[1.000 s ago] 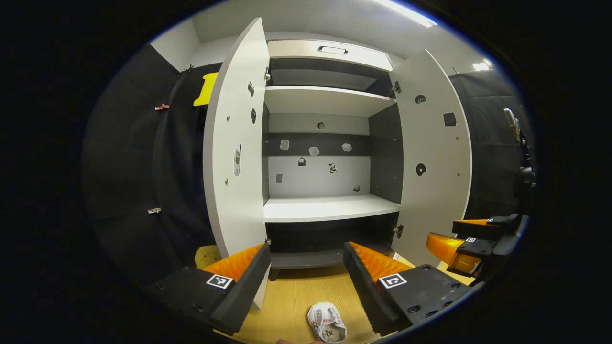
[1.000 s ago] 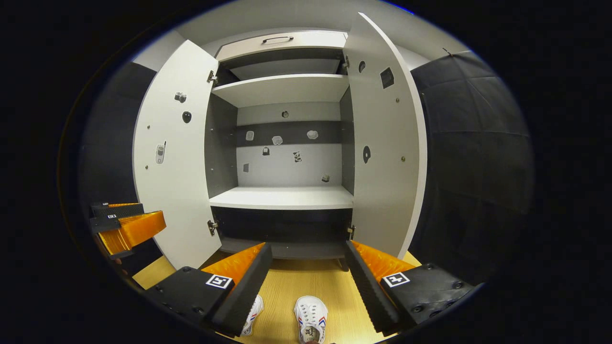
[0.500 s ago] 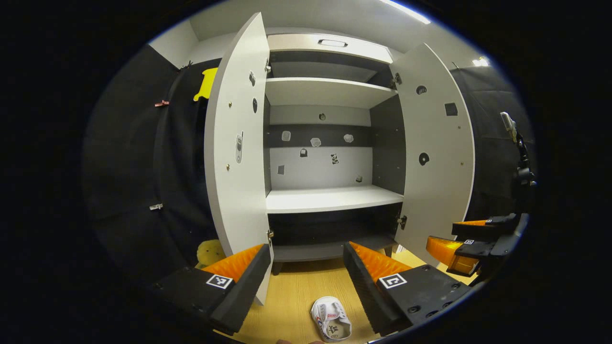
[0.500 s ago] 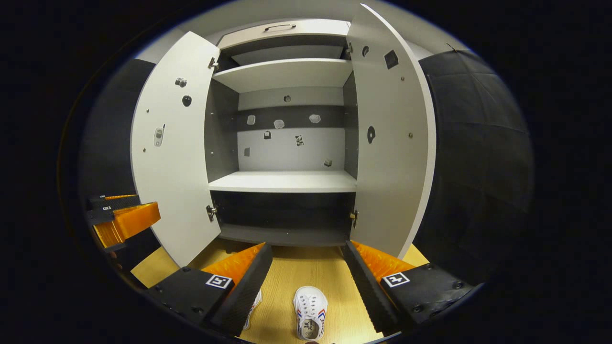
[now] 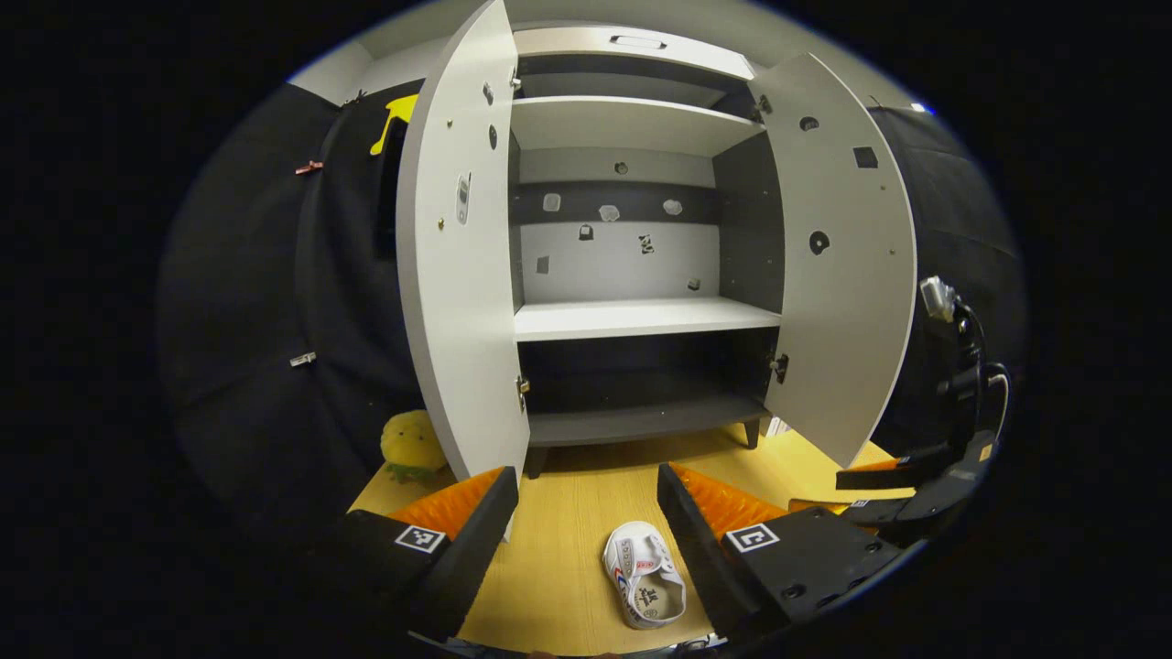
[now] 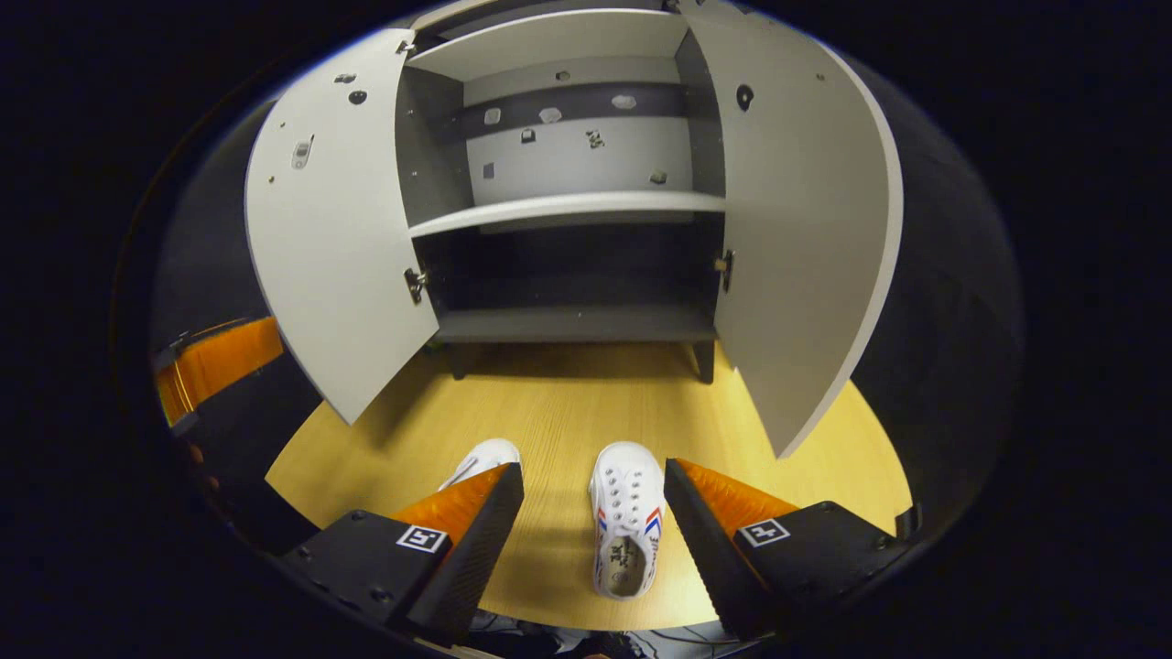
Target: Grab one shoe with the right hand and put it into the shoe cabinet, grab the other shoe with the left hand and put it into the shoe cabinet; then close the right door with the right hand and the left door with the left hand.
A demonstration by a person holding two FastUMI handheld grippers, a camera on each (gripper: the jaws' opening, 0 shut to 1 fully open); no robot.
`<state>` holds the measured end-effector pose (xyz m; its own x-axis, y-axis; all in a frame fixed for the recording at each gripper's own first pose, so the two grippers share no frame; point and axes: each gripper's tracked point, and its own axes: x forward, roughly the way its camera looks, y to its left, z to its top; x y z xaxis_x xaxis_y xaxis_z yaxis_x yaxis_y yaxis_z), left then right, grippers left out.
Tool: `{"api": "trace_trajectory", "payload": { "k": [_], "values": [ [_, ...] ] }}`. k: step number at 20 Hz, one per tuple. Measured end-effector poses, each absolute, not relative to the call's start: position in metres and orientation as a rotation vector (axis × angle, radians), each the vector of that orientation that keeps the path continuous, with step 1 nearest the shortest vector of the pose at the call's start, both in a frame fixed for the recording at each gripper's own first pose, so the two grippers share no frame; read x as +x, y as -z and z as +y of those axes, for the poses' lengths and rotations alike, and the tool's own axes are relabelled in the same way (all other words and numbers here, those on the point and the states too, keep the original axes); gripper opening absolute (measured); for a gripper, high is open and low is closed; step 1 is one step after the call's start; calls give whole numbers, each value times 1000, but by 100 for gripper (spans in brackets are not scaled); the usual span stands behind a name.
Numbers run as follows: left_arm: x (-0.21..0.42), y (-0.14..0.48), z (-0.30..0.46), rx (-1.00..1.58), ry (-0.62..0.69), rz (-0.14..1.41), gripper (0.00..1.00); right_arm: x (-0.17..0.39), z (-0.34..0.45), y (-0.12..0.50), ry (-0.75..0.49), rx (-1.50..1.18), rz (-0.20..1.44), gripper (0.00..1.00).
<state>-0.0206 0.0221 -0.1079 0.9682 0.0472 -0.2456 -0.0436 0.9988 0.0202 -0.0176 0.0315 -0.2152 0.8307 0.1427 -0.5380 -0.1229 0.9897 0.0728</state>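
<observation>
A: Any writing you can read?

B: The shoes carry red and blue marks, too small to read.

A: The tongs?

B: In the right gripper view, the right gripper [image 6: 593, 499] is spread, tilted down at the wooden floor [image 6: 568, 403]; one white shoe [image 6: 627, 531] lies between its fingers, untouched, the other shoe [image 6: 483, 455] peeks past the left finger. In the left gripper view, the left gripper [image 5: 586, 503] is spread too, holding nothing.

A: Farther off?

B: The shoe cabinet [image 6: 568, 206] stands beyond, left door [image 6: 334, 238] and right door [image 6: 806, 229] swung open, shelves bare. A yellow plush toy [image 5: 412, 444] sits beside it.
</observation>
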Motion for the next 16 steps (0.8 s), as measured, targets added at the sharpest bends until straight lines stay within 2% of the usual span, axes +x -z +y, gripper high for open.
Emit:
{"api": "trace_trajectory", "payload": {
  "k": [2, 7, 16],
  "values": [
    [-24, 120, 27, -11, -63, 282, 95, -29, 40, 248, -175, 71, 657, 99],
    [-35, 145, 40, -71, -126, 358, 95, -47, 41, 313, -167, 137, 828, 99],
    [-46, 163, 34, -60, -149, 400, 95, -24, 41, 358, -126, 141, 867, 99]
  ]
}}
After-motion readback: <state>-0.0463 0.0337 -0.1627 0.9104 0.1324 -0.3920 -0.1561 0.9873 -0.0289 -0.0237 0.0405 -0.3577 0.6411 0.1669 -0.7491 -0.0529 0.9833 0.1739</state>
